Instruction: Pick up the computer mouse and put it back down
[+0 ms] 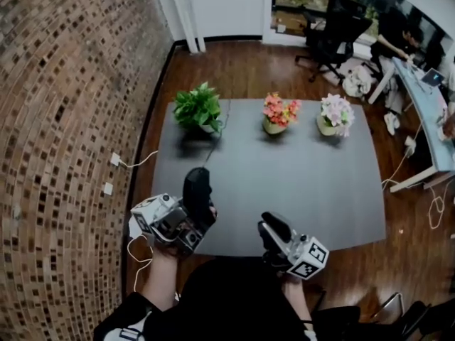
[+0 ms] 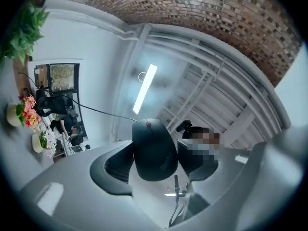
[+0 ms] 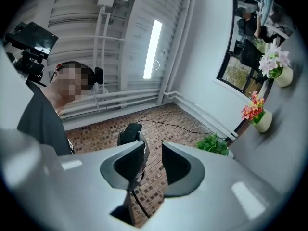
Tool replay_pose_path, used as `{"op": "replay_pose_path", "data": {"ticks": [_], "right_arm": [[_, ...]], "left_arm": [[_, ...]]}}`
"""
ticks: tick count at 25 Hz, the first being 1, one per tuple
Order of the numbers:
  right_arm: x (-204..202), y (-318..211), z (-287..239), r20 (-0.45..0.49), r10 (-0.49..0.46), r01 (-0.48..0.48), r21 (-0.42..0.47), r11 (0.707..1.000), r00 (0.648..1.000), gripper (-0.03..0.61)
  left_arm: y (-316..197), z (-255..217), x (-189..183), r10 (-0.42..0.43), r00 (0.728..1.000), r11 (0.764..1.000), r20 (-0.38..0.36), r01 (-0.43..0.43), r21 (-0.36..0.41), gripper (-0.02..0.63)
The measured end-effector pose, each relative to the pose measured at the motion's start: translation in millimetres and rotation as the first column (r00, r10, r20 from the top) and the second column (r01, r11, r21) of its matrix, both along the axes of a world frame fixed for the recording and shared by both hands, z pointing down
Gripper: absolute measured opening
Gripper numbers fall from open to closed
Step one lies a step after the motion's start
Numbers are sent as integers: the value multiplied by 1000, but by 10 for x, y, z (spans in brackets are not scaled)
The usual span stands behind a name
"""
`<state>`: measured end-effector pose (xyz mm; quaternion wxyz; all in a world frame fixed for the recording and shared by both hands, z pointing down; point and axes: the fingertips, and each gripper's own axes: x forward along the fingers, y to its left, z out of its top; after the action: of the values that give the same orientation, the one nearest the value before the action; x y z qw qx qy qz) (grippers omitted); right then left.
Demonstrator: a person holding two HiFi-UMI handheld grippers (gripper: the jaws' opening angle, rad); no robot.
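The black wired computer mouse (image 1: 197, 189) is being held by the left gripper (image 1: 193, 222), whose jaws are being pressed on its two sides. In the head view it is being kept in the air at about 7 o'clock of the grey table (image 1: 306, 183), over the near left corner, not touching the surface. In the left gripper view the mouse is being pointed up toward the ceiling, with its thin cable (image 2: 91, 110) hanging away at 10 o'clock.

The right gripper (image 1: 272, 227) is being kept at 6 o'clock, near the table edge. Its jaws are standing apart and nothing is being held between them.

By judgement, the picking-up part is done, and the putting back down is not yet done.

The table top is flat and matte. A green leafy plant (image 1: 198, 109), a pot of orange flowers (image 1: 279, 114) and a pot of pale flowers (image 1: 334, 114) are being shown in a row along its 12 o'clock edge. A brick wall (image 1: 64, 119) is being seen at 9 o'clock, a wooden floor (image 1: 242, 66) around the table, and an office chair (image 1: 334, 34) at 1 o'clock.
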<state>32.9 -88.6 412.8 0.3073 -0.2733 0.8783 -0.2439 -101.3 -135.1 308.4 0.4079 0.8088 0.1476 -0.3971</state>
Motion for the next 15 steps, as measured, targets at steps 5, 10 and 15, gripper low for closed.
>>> {"op": "replay_pose_path", "data": {"ticks": [5, 10, 15], "right_arm": [[161, 23, 58, 2, 40, -40, -9, 999, 999, 91], [278, 39, 125, -13, 83, -83, -25, 996, 996, 91], [333, 59, 161, -35, 113, -114, -40, 993, 993, 91]], "left_arm": [[-123, 125, 165, -43, 997, 999, 59, 45, -28, 287], [-434, 933, 363, -196, 887, 979, 417, 199, 37, 287], [-913, 2361, 483, -255, 576, 951, 777, 295, 94, 287]]}}
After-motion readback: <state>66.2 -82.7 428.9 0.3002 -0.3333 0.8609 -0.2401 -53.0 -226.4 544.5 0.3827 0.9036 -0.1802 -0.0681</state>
